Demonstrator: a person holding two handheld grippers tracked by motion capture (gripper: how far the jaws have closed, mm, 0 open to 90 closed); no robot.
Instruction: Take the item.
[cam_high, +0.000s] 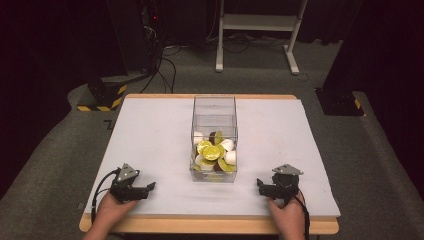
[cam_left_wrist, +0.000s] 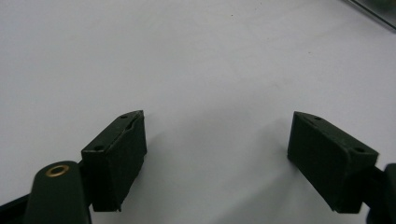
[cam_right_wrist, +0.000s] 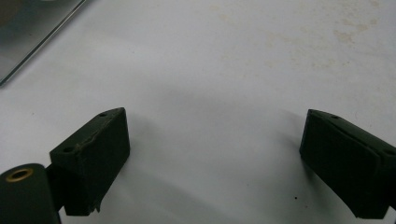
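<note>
From above, my left gripper (cam_high: 150, 187) and right gripper (cam_high: 260, 185) rest either side of the clear box (cam_high: 214, 150) of coin-like pieces. In both gripper views, jaws stand wide apart, empty; I'd approach the box squarely.

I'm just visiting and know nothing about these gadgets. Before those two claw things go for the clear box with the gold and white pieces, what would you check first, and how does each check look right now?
1. Left gripper jaws apart and holding nothing: ok, seen in the left gripper view.
2. Right gripper jaws apart and holding nothing: ok.
3. White table surface between each gripper and the clear box free of obstacles: ok.
4. Box standing upright mid-table: ok.
5. Gold and white pieces piled in the near part of the box: ok.
6. Box top open, no lid: cannot tell.
</note>
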